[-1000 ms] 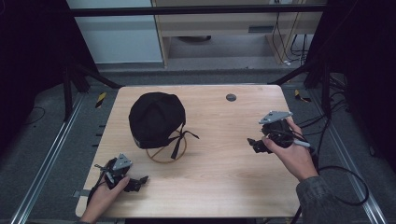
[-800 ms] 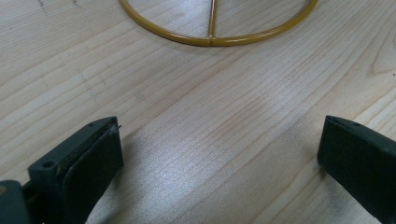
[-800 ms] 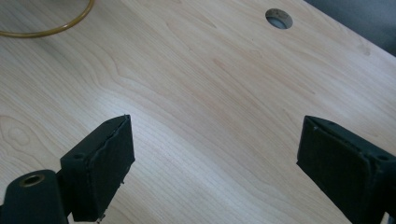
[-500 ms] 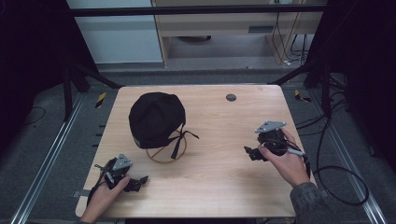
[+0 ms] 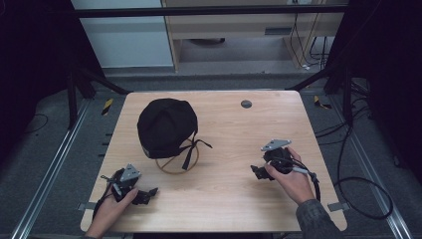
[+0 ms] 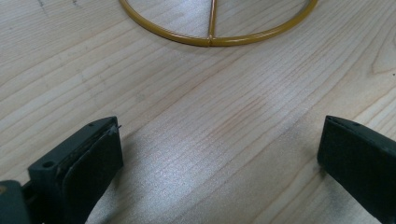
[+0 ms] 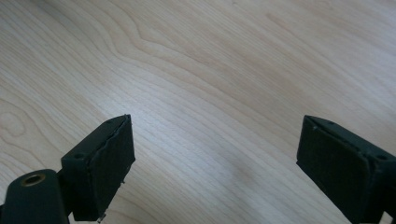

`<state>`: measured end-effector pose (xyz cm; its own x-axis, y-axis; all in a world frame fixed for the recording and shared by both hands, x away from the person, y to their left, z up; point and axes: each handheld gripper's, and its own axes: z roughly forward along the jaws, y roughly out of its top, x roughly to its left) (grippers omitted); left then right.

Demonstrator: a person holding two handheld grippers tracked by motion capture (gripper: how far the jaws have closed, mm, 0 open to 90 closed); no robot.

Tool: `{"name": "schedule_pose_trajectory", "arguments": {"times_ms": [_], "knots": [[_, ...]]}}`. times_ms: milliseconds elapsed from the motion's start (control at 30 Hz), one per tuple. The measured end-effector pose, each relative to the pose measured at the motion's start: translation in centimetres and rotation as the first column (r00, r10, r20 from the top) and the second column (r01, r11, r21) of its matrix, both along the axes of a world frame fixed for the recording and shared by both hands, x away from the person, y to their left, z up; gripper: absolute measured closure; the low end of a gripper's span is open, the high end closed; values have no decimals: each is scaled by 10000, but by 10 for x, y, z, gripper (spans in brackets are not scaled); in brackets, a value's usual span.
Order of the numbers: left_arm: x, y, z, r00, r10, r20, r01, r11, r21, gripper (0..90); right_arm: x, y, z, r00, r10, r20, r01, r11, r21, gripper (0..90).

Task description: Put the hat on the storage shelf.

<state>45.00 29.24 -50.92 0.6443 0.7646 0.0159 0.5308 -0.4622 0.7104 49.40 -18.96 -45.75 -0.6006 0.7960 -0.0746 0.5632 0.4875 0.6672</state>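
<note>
Both grippers rest low on the pale, grained wooden table (image 5: 224,199) — left gripper (image 5: 144,195) and right gripper (image 5: 258,172), jaws spread wide, empty. Farther off, a domed black cap (image 5: 166,127) sits on a thin yellow wire ring stand (image 6: 212,38).

Matt black cloth cap (image 5: 166,127) on glossy yellow metal wire stand (image 6: 212,38); smooth pale wood table (image 5: 234,194) w/ visible grain.

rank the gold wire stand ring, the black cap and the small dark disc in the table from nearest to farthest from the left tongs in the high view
From the left tongs, at the near left corner of the table:
1. Gold wire stand ring, just ahead and slightly right.
2. Black cap, sitting on that stand, farther back.
3. Small dark disc, far side of the table, right of centre.
</note>
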Motion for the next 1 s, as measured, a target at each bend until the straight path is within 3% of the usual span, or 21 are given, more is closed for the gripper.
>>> {"name": "schedule_pose_trajectory", "arguments": {"times_ms": [467,867,1000], "knots": [[0,0,0,10000,1,2,-1,10000,-2,0,3,34,-25,9993,343,-151,-325,9938,1060,110],[0,0,0,10000,1,2,-1,10000,0,0,2,48,-43,9972,426,-615,-361,9940,1035,94],[0,0,0,10000,1,1,-1,10000,0,0,1,50,-47,9984,387,-423,-347,9952,914,78]]}}
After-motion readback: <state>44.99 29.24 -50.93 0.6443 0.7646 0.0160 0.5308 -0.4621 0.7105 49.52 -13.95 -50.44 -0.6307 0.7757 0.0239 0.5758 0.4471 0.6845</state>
